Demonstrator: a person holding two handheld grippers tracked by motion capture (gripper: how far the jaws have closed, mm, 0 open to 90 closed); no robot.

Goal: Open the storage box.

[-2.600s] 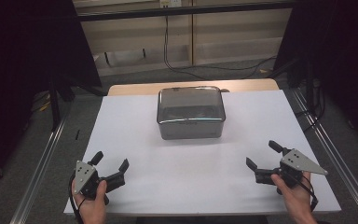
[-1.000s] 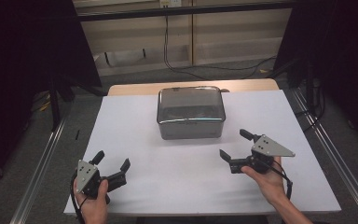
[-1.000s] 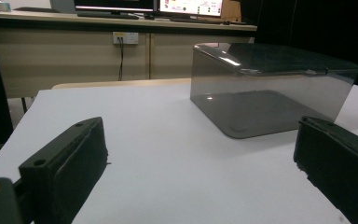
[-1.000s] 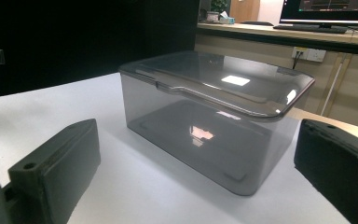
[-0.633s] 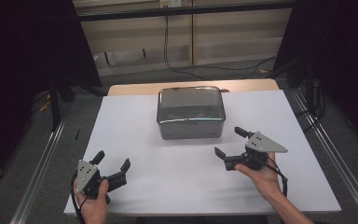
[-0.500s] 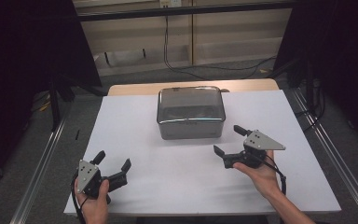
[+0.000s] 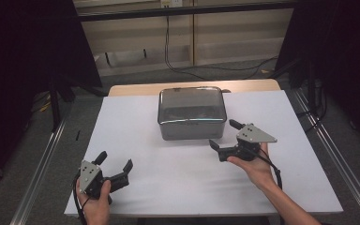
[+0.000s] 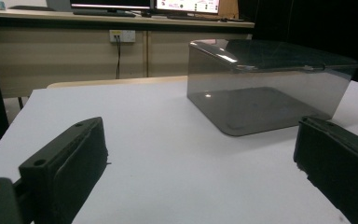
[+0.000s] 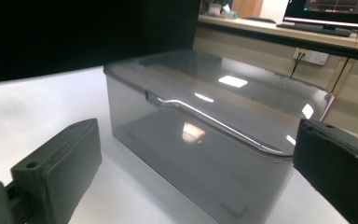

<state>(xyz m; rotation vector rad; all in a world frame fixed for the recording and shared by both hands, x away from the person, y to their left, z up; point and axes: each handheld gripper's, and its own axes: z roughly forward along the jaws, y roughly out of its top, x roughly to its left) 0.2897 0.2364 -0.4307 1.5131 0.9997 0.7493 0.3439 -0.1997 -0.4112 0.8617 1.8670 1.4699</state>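
Note:
A smoky translucent plastic box with a closed lid (image 7: 191, 112) stands at the middle back of the white table (image 7: 136, 131). It looks empty in the left gripper view (image 8: 265, 88) and in the right gripper view (image 9: 205, 135). My right gripper (image 7: 225, 134) is open just off the box's front right corner, aimed at it, jaws wide with nothing between them. My left gripper (image 7: 116, 161) rests open near the table's front left edge, well short of the box.
The white sheet covers a wooden table whose back edge (image 7: 136, 88) shows behind the box. Metal rails (image 7: 42, 168) run along both sides. Cables (image 7: 201, 68) lie on the floor beyond. Bare white surface lies between the two grippers.
My right gripper has moved from the front right of the table leftward and forward, up to the box's front right corner. The left gripper has stayed put.

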